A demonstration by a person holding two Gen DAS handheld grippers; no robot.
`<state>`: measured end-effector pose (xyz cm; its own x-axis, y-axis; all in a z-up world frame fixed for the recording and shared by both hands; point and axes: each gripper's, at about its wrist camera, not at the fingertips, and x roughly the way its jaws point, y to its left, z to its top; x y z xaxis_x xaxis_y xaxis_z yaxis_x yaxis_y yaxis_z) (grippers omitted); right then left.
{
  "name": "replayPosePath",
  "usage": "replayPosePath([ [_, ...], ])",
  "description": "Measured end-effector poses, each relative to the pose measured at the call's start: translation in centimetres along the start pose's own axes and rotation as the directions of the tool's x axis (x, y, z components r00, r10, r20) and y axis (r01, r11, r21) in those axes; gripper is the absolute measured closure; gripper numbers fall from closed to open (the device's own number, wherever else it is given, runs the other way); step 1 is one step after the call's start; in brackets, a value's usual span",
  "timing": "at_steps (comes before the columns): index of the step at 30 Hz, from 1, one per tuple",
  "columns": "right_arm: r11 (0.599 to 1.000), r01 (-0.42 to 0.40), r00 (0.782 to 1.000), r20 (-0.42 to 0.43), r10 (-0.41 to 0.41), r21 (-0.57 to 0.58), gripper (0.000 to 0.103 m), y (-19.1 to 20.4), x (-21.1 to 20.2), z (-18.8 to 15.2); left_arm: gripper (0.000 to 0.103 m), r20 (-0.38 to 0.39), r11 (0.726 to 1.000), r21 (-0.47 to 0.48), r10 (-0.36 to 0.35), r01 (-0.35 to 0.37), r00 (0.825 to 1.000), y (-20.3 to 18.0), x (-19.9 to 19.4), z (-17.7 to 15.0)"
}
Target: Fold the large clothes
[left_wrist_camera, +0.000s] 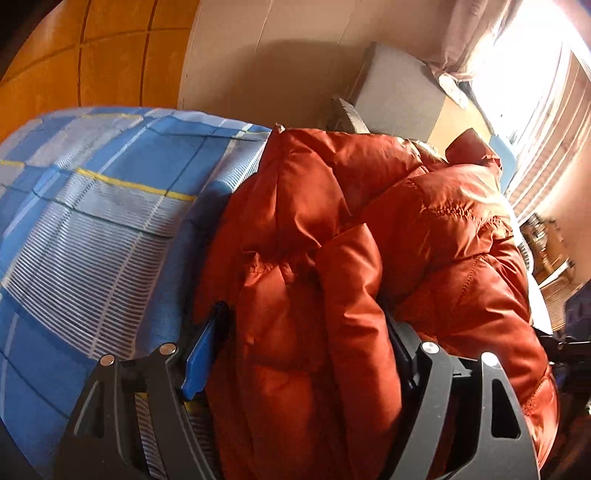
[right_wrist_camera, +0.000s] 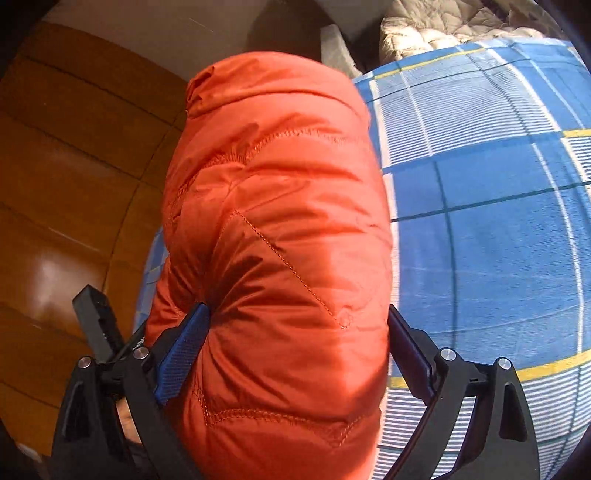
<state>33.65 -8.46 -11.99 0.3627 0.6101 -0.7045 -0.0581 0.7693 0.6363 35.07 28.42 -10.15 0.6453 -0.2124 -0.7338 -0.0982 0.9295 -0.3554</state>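
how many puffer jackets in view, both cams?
2. The orange jacket lies on the blue plaid bed sheet, bulging between the fingers of both hand-held grippers. A beige quilted jacket sits beyond the bed's far edge, right wrist view only. Others may be hidden.

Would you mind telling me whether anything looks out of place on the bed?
Nothing looks damaged. The orange puffer jacket lies bunched on the blue plaid sheet, and in the right wrist view part of it overhangs the bed's edge above the wooden floor.

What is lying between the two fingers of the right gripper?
In the right wrist view, a puffy fold of the orange jacket fills the gap of the right gripper, over the blue checked sheet.
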Motion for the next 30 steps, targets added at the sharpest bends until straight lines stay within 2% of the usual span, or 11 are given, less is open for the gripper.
replayPosePath([
  [2, 1.0, -0.015, 1.0, -0.007, 0.015, -0.002, 0.017, 0.3, 0.5, -0.1, 0.032, 0.006, 0.999, -0.017, -0.033, 0.033, 0.999, 0.4, 0.1, -0.1],
  [4, 0.999, -0.026, 1.0, -0.002, 0.026, -0.027, 0.031, 0.9, 0.7, 0.0, 0.045, 0.022, 0.996, -0.035, -0.079, 0.08, 0.997, 0.7, 0.1, -0.1],
  [6, 0.997, -0.024, 1.0, 0.005, 0.024, -0.071, 0.048, 2.0, 0.6, 0.0, 0.053, 0.033, 0.992, -0.041, -0.117, 0.118, 0.993, 0.7, -0.2, -0.1],
  [9, 0.994, -0.02, 0.999, 0.026, 0.023, -0.104, 0.06, 3.1, -0.1, -0.4, 0.066, 0.046, 0.986, -0.038, -0.159, 0.161, 0.986, 0.4, -0.9, -0.2],
  [12, 0.989, -0.02, 0.998, 0.058, 0.029, -0.144, 0.066, 4.6, -1.2, -0.7, 0.072, 0.059, 0.981, -0.043, -0.185, 0.188, 0.981, 0.1, -1.7, 0.1],
  [16, 0.98, -0.027, 0.994, 0.098, 0.047, -0.197, 0.069, 6.2, -3.3, -1.2, 0.076, 0.077, 0.977, -0.039, -0.204, 0.208, 0.976, -1.1, -2.9, 0.2],
  [21, 0.97, -0.042, 0.983, 0.164, 0.083, -0.24, 0.07, 7.0, -7.0, -1.6, 0.076, 0.111, 0.971, 0.008, -0.237, 0.238, 0.965, -4.3, -5.3, 1.0],
  [25, 0.966, -0.027, 0.971, 0.222, 0.086, -0.258, 0.07, 5.8, -11.4, -1.9, 0.076, 0.119, 0.963, 0.058, -0.267, 0.261, 0.956, -7.9, -6.3, 1.6],
  [30, 0.972, 0.019, 0.959, 0.28, 0.049, -0.236, 0.07, 2.2, -16.2, -2.5, 0.076, 0.077, 0.944, 0.123, -0.315, 0.305, 0.946, -14.2, -5.5, 1.2],
])
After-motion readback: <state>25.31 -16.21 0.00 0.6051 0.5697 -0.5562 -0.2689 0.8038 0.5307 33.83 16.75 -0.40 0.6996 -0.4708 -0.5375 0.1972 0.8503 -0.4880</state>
